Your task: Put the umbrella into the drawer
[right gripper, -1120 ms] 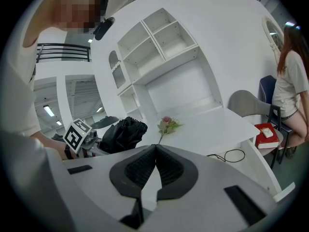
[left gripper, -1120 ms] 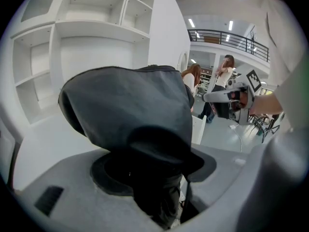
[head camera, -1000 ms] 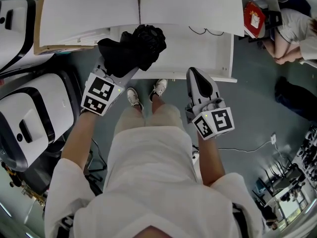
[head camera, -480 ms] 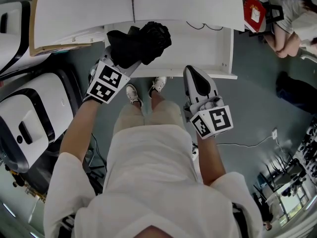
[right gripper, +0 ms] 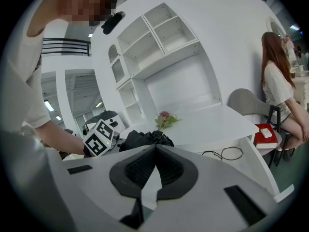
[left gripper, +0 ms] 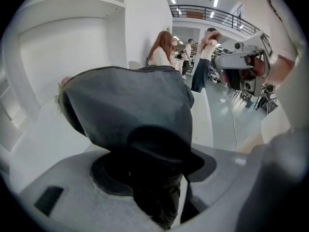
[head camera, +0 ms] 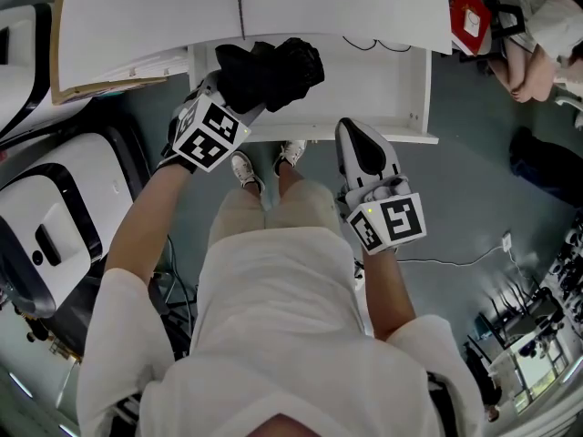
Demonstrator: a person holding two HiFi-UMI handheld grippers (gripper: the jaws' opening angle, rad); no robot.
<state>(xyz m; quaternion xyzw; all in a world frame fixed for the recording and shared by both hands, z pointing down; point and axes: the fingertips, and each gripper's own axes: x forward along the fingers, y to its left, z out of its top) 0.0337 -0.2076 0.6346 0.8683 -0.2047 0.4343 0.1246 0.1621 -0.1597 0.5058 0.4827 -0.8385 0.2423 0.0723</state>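
Note:
The black folded umbrella hangs over the left part of the open white drawer, below the desk top. My left gripper is shut on it from the near left side and tilts steeply down; the fabric hides its fingertips. In the left gripper view the umbrella fills the space between the jaws of the left gripper. My right gripper hovers just in front of the drawer's front edge, shut with nothing in it. The right gripper view shows its pads meeting, with the umbrella beyond.
A thin black cable lies at the back of the drawer. A small flower stands on the desk. A red book and a seated person are at the right. White machines stand at the left.
My left gripper has carried the umbrella forward, to the right and lower, further over the drawer. The right gripper has stayed in place.

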